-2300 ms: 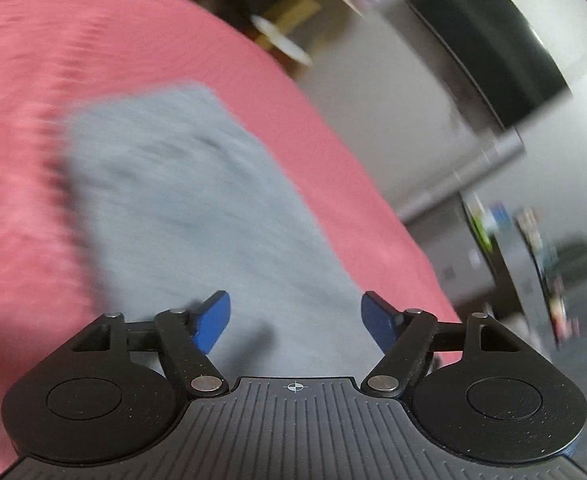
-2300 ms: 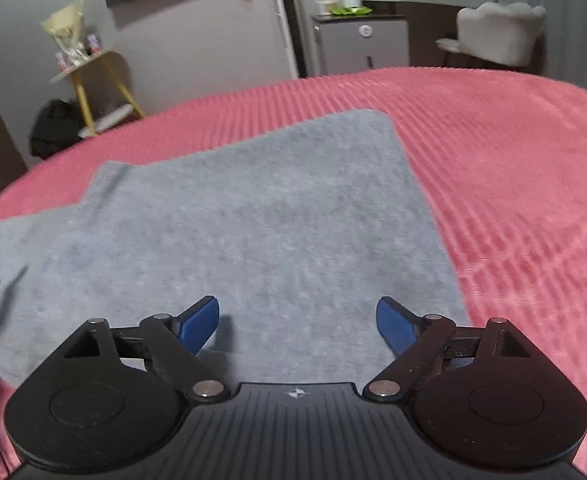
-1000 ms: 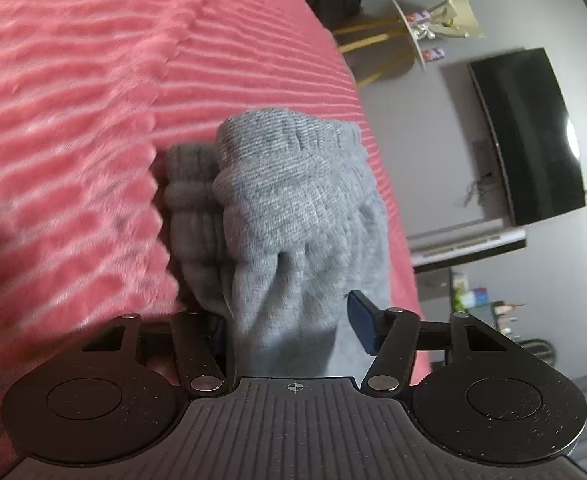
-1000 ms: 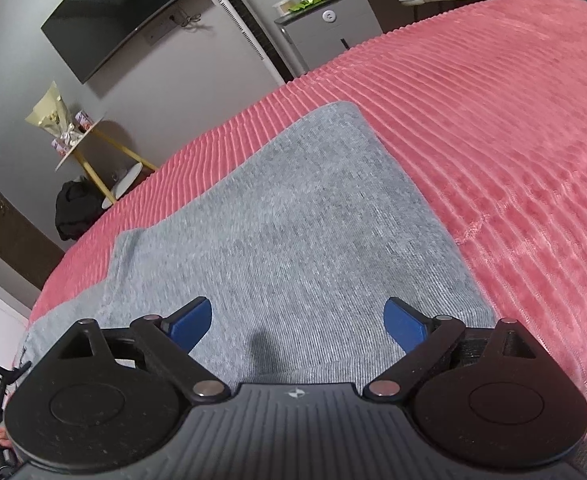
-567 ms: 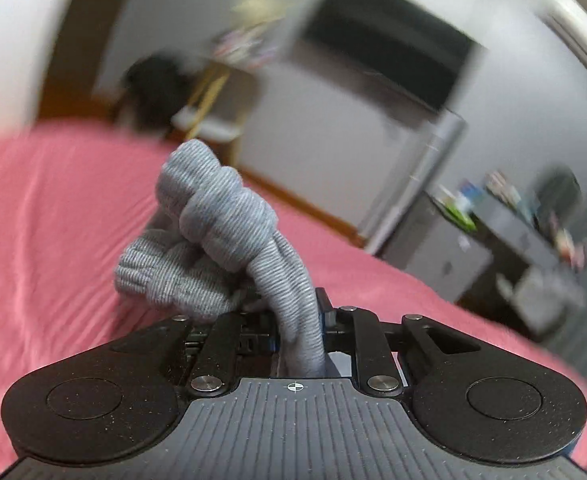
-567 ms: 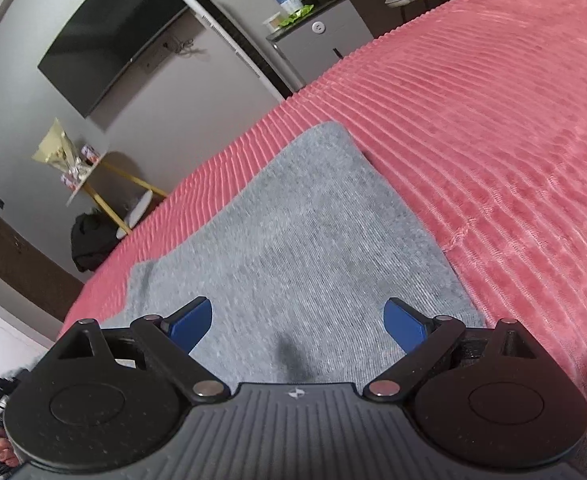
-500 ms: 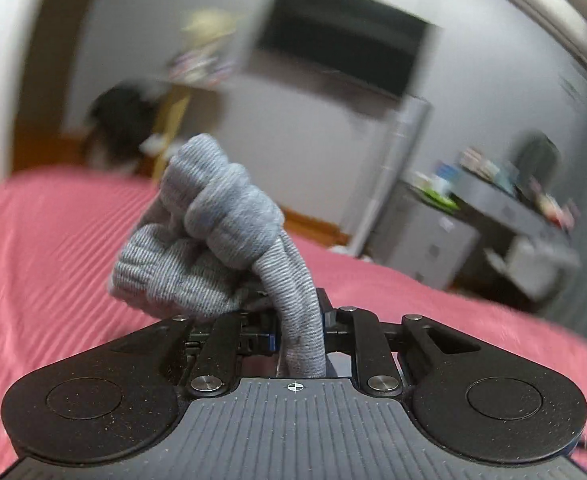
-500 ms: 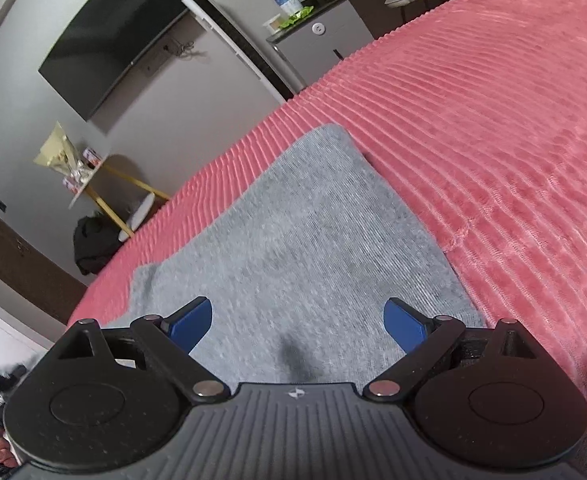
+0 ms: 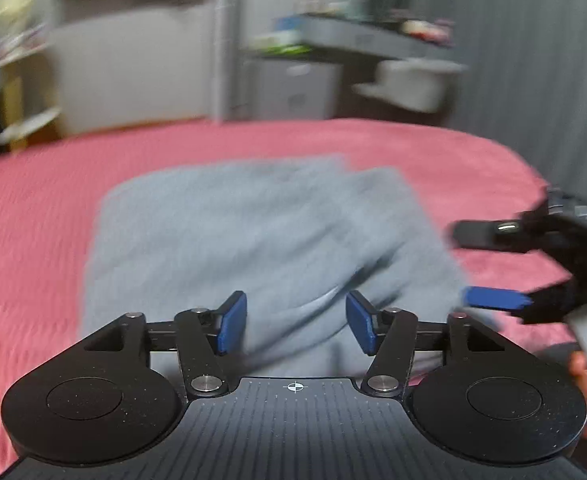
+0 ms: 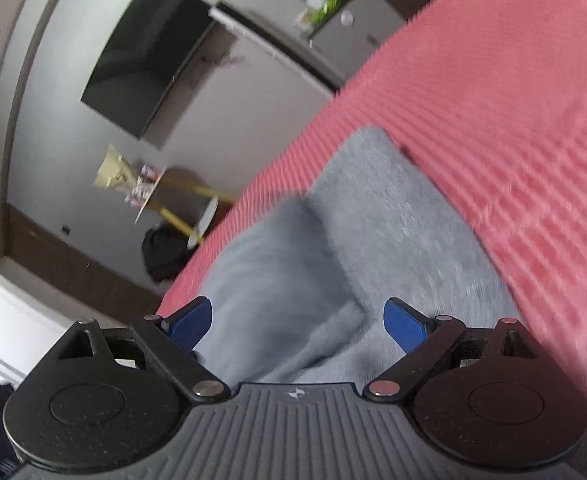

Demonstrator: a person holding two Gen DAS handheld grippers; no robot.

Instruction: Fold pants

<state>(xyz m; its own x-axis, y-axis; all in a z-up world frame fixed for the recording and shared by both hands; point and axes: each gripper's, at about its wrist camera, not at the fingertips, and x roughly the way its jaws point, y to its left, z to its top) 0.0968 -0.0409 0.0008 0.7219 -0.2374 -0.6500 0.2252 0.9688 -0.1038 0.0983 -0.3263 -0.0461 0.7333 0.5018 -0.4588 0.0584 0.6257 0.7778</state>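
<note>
A dark television [image 10: 149,56] hangs on the grey wall [image 10: 65,136] above a yellow-legged side table [image 10: 165,200].

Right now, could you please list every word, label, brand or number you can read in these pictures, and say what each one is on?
No text can be read.
Left gripper base: only a small crosshair mark, no letters.
Right gripper base: the same small mark, no letters.
Items on the cabinet and side table: any labels are too blurred and small to read.
Pants and bedspread: no print visible.
</note>
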